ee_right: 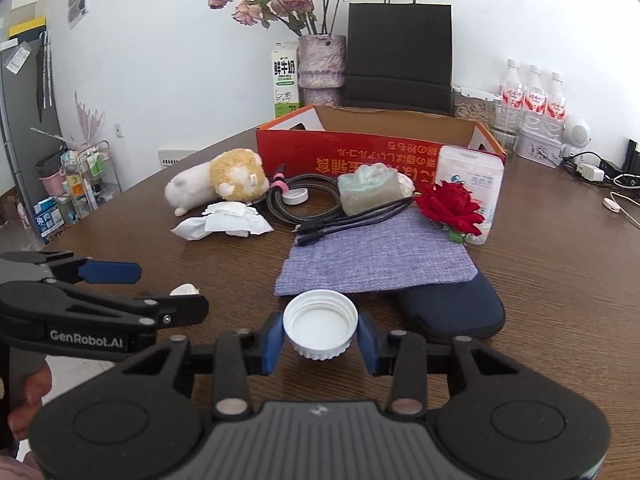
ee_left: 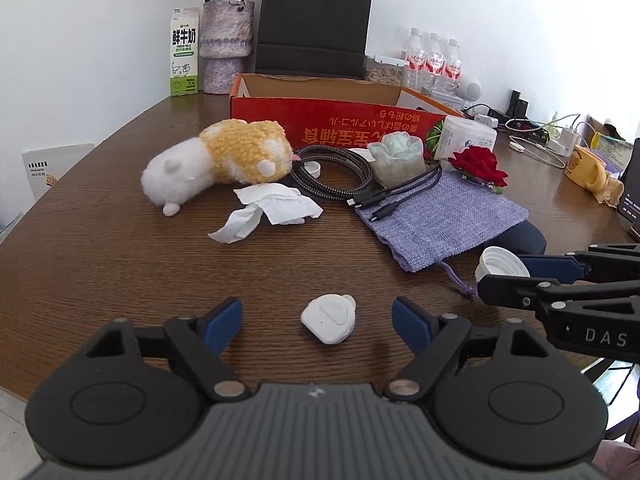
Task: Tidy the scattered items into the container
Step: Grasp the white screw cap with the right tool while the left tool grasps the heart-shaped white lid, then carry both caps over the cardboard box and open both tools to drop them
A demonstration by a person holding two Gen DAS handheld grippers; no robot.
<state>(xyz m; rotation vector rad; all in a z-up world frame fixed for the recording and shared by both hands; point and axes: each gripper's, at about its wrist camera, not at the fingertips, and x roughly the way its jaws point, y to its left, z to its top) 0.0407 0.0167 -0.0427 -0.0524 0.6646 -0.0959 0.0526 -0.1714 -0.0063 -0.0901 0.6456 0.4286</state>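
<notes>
One wooden counter (ee_right: 560,280), front edge bare. One red box (ee_right: 360,152), inside hidden. One plush toy (ee_left: 218,160), one purple pouch (ee_right: 376,256), three bottles (ee_right: 532,92). Right tool (ee_right: 320,334) clamped on white cap (ee_right: 320,320). Left tool (ee_left: 318,322) open around small white charger (ee_left: 329,318), untouched.

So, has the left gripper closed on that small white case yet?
No, the left gripper is open, with the white case lying on the table between its fingers, touching neither.
</notes>
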